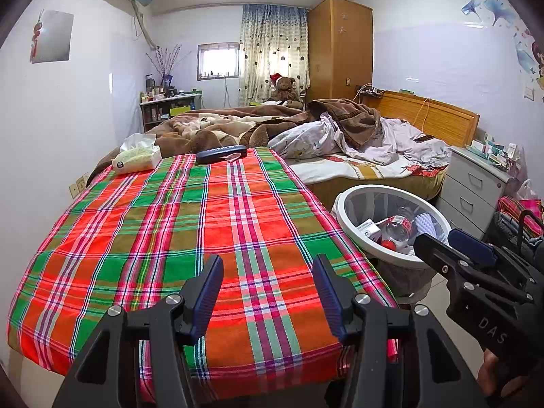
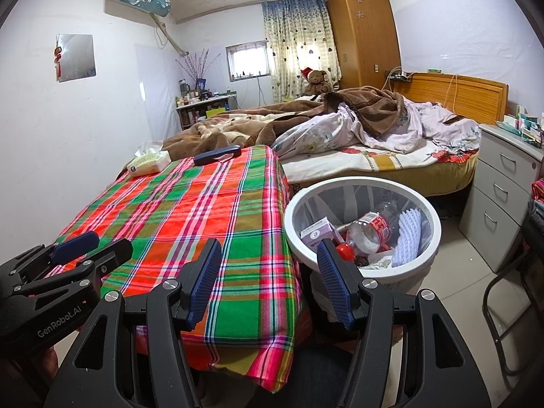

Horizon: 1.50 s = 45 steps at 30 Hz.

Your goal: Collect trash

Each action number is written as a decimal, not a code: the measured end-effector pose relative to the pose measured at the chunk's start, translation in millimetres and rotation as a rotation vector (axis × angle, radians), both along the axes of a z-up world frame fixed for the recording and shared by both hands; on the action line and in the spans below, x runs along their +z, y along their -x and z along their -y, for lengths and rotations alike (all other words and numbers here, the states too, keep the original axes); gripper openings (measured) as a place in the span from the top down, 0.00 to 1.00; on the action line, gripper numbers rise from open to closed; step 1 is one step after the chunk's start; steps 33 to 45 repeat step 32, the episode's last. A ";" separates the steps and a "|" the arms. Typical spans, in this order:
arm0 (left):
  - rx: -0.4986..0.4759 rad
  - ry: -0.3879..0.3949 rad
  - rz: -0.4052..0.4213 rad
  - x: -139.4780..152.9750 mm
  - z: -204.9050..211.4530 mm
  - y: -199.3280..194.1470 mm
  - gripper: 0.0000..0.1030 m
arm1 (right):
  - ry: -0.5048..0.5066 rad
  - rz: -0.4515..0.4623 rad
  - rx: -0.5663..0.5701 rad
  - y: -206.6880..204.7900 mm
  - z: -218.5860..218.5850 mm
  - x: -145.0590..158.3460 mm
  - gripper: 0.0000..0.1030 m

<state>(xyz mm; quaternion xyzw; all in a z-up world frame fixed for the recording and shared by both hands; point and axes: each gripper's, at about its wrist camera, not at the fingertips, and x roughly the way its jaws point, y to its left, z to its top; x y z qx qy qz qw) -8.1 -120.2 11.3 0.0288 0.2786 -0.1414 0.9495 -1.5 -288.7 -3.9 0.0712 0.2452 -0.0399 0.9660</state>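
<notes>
Beside the plaid surface (image 2: 210, 210), trash already sits in the white bin (image 2: 360, 183).
Bin stands just off the surface's right edge; left gripper (image 1: 268, 285) and right gripper (image 2: 270, 272) hover with jaws spread wide, holding nothing.

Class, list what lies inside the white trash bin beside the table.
In the trash bin: a clear plastic bottle with red label and cap, a small purple-white carton, a white ridged foam piece, some paper wrappers. Whatever sits beneath them is covered.

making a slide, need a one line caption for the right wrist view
Open right gripper hovers between the plaid-covered table and the white trash bin holding a plastic bottle.
</notes>
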 end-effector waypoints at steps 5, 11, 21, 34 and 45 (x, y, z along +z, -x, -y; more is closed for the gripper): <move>-0.009 0.007 -0.008 -0.4 -1.5 -0.5 0.47 | 0.000 0.001 0.000 0.2 0.0 -0.1 0.42; -0.016 0.015 -0.013 -0.6 -2.3 1.2 0.47 | 0.001 0.001 0.002 0.1 -2.0 0.7 0.42; -0.017 0.023 -0.021 -1.0 -3.3 2.4 0.47 | -0.001 0.002 0.002 -0.3 -3.3 0.7 0.42; -0.008 0.020 -0.025 -2.5 -2.9 1.7 0.47 | -0.001 0.003 0.003 -0.1 -3.1 0.6 0.42; -0.008 0.020 -0.025 -2.5 -2.9 1.7 0.47 | -0.001 0.003 0.003 -0.1 -3.1 0.6 0.42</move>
